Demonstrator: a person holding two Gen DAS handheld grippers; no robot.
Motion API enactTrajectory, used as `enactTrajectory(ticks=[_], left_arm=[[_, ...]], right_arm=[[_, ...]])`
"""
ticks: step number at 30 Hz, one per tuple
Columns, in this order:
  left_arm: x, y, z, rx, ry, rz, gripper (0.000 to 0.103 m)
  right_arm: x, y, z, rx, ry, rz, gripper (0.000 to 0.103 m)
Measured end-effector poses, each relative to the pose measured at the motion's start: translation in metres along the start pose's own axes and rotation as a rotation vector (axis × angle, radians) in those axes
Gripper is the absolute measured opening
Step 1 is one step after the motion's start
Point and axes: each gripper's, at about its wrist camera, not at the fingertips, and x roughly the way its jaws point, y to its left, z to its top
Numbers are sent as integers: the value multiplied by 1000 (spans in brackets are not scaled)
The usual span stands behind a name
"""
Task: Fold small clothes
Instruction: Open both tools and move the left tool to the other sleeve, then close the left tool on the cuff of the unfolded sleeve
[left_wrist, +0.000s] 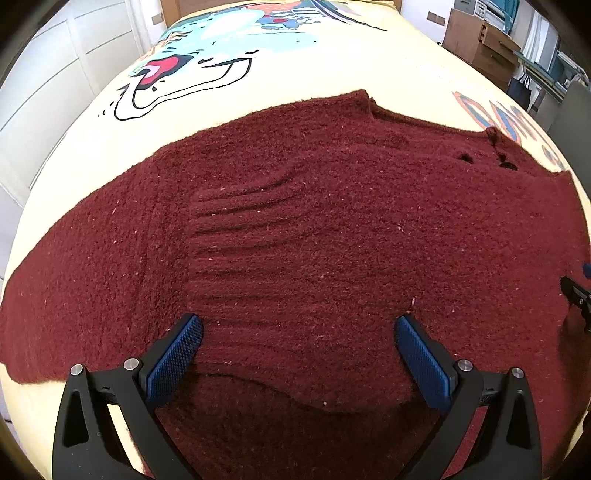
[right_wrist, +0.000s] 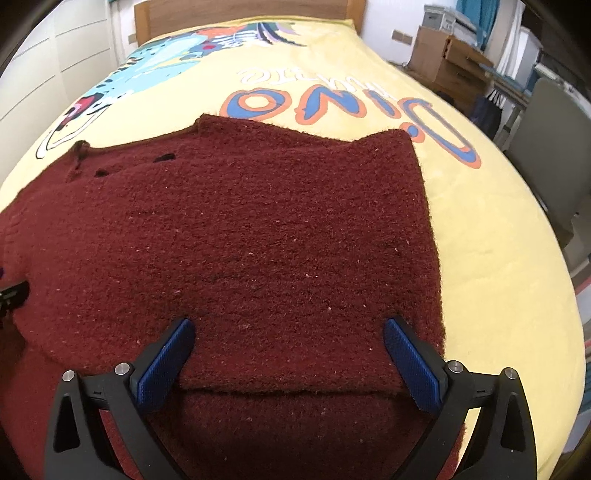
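A dark red knitted garment (left_wrist: 295, 229) lies spread flat on the yellow bedspread (left_wrist: 332, 74). It shows again in the right wrist view as the same dark red garment (right_wrist: 258, 229), with a folded layer on top whose edge runs across near the fingers. My left gripper (left_wrist: 299, 325) hovers over its ribbed middle, open, nothing between the blue pads (left_wrist: 177, 354). My right gripper (right_wrist: 288, 328) stands wide open over the folded part near the garment's right edge, with blue pads (right_wrist: 410, 365) clear of the cloth. Each view catches the other gripper's black tip at its side edge.
The yellow bedspread (right_wrist: 498, 277) bears a cartoon dinosaur print (left_wrist: 192, 70) and lettering (right_wrist: 332, 99). A wooden headboard (right_wrist: 240, 13) stands at the far end. White cupboard doors (left_wrist: 44, 74) line the left; wooden drawers (right_wrist: 454, 62) and a grey chair (right_wrist: 546, 147) stand at the right.
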Motion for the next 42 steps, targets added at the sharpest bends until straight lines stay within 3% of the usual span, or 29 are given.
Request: enactTrajectory(ticks=[7,13,18,31,36,42], left_arm=[[-44,27,1,-93,-54,-44,102],[-85,80,-11,-204,-103,-16,102],[-107,142,-31,-351,-108,53,102],[-108,301,-103,-826,-28,233,102],[-95,336,-112,-959,-11,237,102],[-78,355,-113,-1070,20,127,102]], right_arm=[[-51,7,3,-27,-50,50,102],[-92,21,0,-64,-86,71,102],[-110,42,-9,-138,-82,64,102],[-105,72,-30,-143,-6,85,102],[-106,74,-29,-127,-3,75,102],[-103,72,-27,-118,6,59,102]])
